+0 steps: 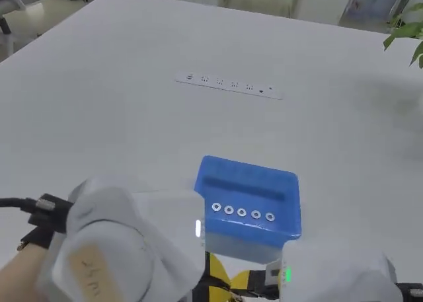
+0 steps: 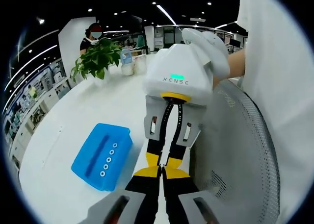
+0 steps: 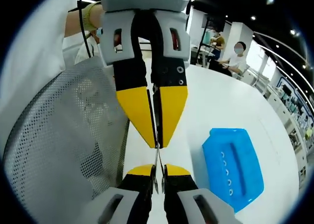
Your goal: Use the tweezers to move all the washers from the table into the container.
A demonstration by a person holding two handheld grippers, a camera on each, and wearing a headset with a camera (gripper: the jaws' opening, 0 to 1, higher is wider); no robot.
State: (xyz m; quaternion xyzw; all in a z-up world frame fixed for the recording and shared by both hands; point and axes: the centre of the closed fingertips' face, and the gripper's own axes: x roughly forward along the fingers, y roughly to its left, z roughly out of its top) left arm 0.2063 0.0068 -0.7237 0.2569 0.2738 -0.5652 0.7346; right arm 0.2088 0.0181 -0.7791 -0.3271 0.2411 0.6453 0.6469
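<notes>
Low in the right gripper view, my right gripper (image 3: 158,177) is clamped on the tweezers (image 3: 157,160), and the left gripper (image 3: 157,144) is pinched together at their tip. The washers (image 1: 242,212) sit lined up on the blue container (image 1: 277,189) at lower centre of the head view, with a power strip (image 1: 228,85) beyond and a plant (image 1: 410,31) upper right.

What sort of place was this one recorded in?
Likely an open-plan office or lab: a big white table with a power strip on it, rows of ceiling lights, and a plant.
</notes>
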